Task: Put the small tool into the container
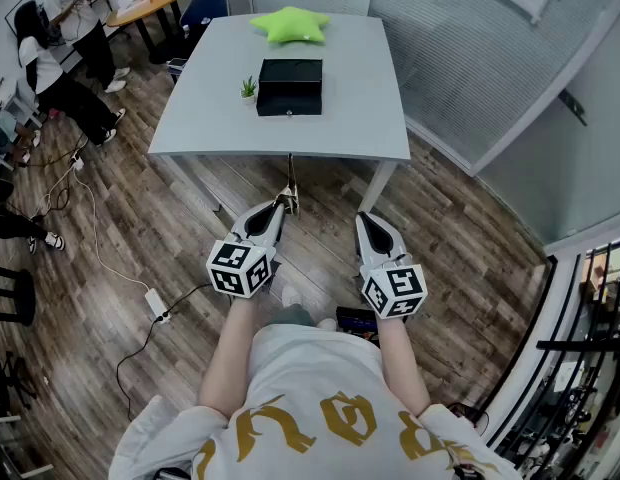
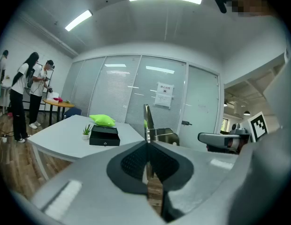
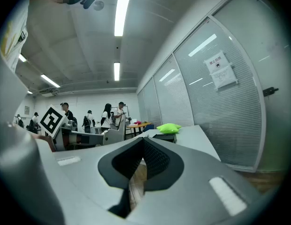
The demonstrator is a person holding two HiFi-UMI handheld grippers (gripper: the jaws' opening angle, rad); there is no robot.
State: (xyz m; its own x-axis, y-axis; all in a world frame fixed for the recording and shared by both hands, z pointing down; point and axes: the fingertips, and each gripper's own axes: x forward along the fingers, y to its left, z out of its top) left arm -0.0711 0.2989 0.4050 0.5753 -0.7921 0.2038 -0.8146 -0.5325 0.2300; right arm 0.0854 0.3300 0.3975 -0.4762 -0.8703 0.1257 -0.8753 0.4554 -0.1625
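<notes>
Here, the left tool [image 1: 283,206] has its jaws pressed together on a slim metal implement [image 2: 147,118], which sticks out past the tips. The right tool [image 1: 369,220] is closed as well, with nothing between its jaws. Both hang over the wooden floor [image 1: 460,228], on the near side of the grey surface [image 1: 370,118]. On that surface, well apart from the implement, sits the black container [image 1: 290,86]. A small potted plant [image 1: 249,89] stands just left of it, and a green star cushion [image 1: 289,24] lies farther back.
</notes>
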